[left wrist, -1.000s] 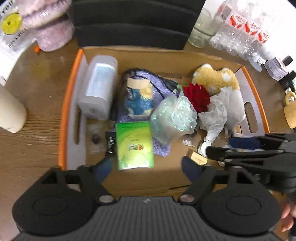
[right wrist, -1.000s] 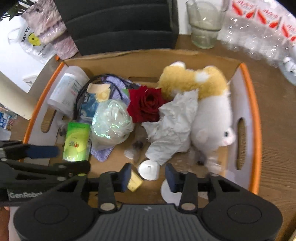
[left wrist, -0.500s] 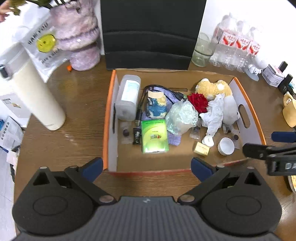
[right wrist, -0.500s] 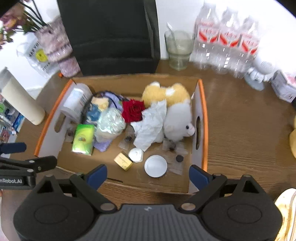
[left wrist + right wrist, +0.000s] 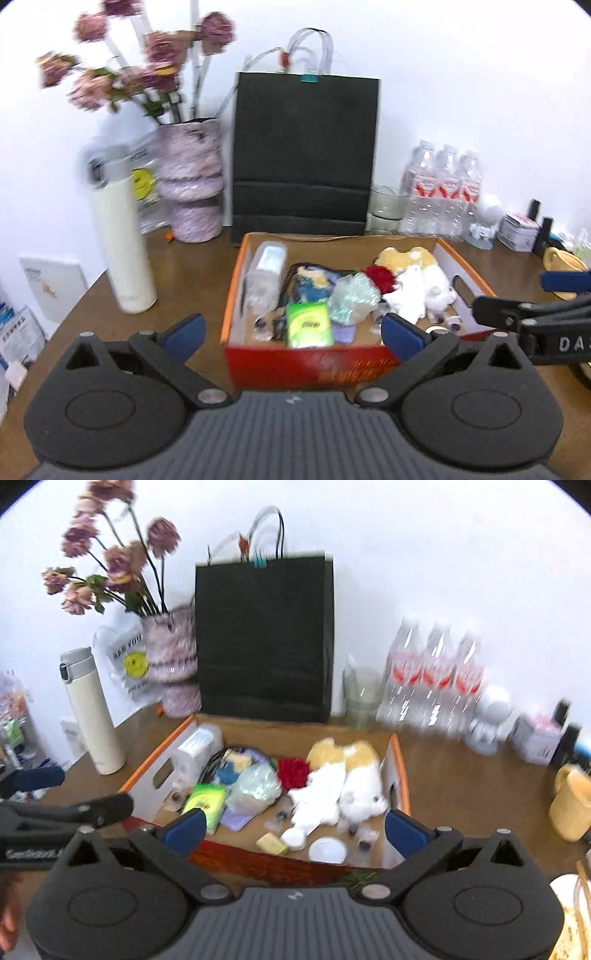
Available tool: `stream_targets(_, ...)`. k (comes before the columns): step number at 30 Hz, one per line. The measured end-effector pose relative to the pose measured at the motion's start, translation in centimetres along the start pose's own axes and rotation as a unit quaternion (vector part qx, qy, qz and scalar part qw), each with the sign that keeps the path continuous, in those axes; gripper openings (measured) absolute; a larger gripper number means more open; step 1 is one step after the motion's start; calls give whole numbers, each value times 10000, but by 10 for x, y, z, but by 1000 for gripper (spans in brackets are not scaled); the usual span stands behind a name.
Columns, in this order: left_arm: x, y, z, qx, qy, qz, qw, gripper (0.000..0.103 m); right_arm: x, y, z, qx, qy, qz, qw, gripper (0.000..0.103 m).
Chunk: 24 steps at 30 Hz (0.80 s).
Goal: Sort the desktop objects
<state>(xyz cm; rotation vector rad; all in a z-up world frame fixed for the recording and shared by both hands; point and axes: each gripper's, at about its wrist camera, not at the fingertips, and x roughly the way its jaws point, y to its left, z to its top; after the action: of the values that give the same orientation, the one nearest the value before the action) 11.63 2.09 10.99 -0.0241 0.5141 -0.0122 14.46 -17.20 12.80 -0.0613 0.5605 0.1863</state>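
Left wrist view: both claws gape empty, left claw [image 5: 293,334] at the box's [image 5: 314,363] near edge.

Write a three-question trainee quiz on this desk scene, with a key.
1. True or false: the right gripper holds the red rose.
2. Which lies nearest the front wall of the cardboard box? A plush toy B white round lid C clear plastic container
3. What stands directly behind the box, against the wall?

Key: 1 false, both it and the left gripper are open and empty. 2 B. 3 the black paper bag.
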Motion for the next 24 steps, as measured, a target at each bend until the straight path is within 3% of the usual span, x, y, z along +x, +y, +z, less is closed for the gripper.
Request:
stream_targets(4,-10,6,-29,6,-408,179,9990,103,-2,2,-31,57,-12,-36,10000,103)
stream_targets(11,-27,0,-65,286,-481,2,9984,103,-13,3,-69,261,-39,-41,9996,103)
stream_targets(24,-49,-7,-129,253,46,-68,9996,103,-37,18,-137,256,211,-35,9994,103)
